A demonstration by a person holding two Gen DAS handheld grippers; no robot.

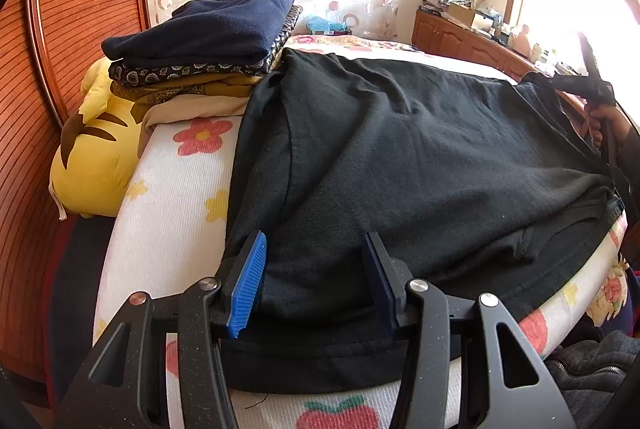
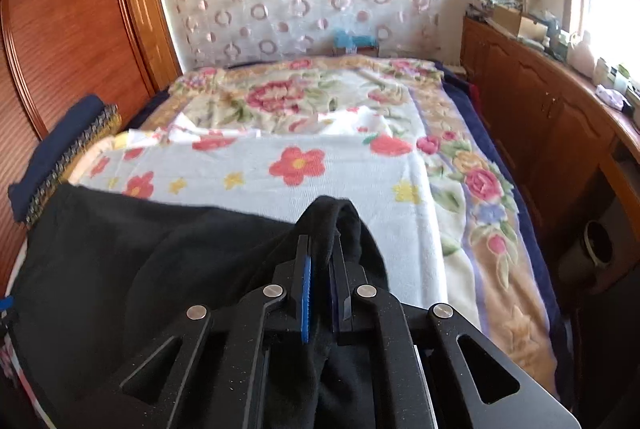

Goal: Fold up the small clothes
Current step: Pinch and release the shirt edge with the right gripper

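far left of the black garment point(image 1: 400, 157), against the wooden headboard point(image 1: 72, 29): yellow plush toy point(image 1: 96, 165) with brown markings, wedged low beside the bed edge. just right of that, touching the garment's left corner: stack of folded clothes point(image 1: 200, 45), navy piece on top, dark patterned one under it, mustard and cream layers below. no readable writing, brand or label anywhere on these.

black garment spread flat over the flowered white towel point(image 1: 176, 197) on the bed, hem nearest the left wrist camera. left gripper point(image 1: 316, 257) at the near hem, blue ribbed pad on the left, dark pad on the right, jaws standing apart with cloth lying between them, pads not pressing together; released, resting over the fabric.

at the garment's right edge: right gripper point(image 2: 322, 261), jaws clenched, a bunched fold of the black cloth pinched between the pads and lifted off the towel. a hand point(image 1: 604, 125) gripping its handle, seen from the left wrist view.

beyond the garment, to the right: wooden cabinet point(image 2: 540, 117) under a bright window, cluttered top, nothing legible.
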